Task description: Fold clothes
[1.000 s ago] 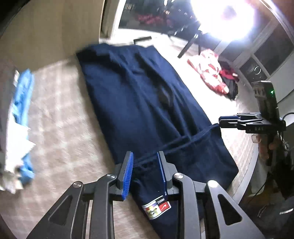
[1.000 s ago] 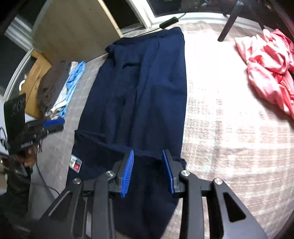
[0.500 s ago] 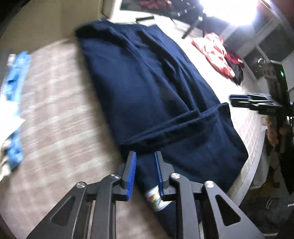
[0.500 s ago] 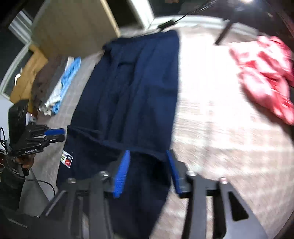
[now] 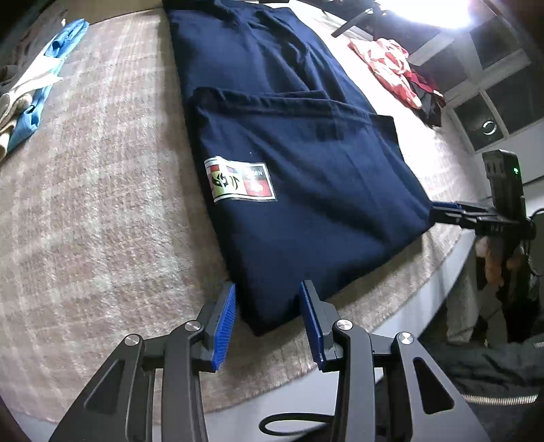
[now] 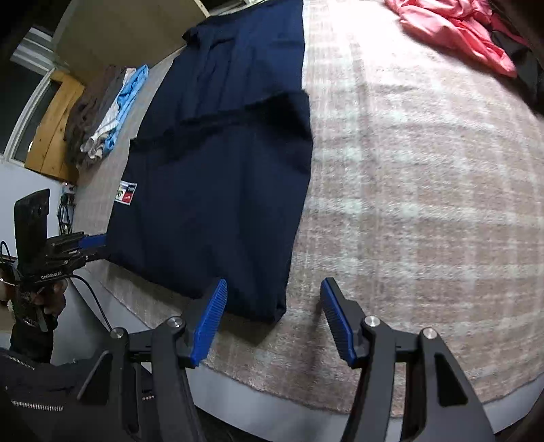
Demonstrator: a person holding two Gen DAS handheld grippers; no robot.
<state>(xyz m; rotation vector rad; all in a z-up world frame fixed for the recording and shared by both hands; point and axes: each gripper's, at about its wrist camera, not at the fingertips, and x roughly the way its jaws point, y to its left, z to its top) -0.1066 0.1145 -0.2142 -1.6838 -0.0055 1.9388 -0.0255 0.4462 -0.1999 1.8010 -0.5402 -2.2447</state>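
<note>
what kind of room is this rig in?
Likely a home room, used as a folding station: a plaid blanket covers the table, a navy garment lies spread on it, more clothes are piled aside, and there are windows behind.

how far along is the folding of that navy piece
Done: the near end of the navy garment is already folded up over itself, its hem lying across the middle and the label facing up. In hand: nothing; the left tongs and right tongs are open at its near corners. Left: probably another fold, then the pink clothes lying crumpled beyond.
</note>
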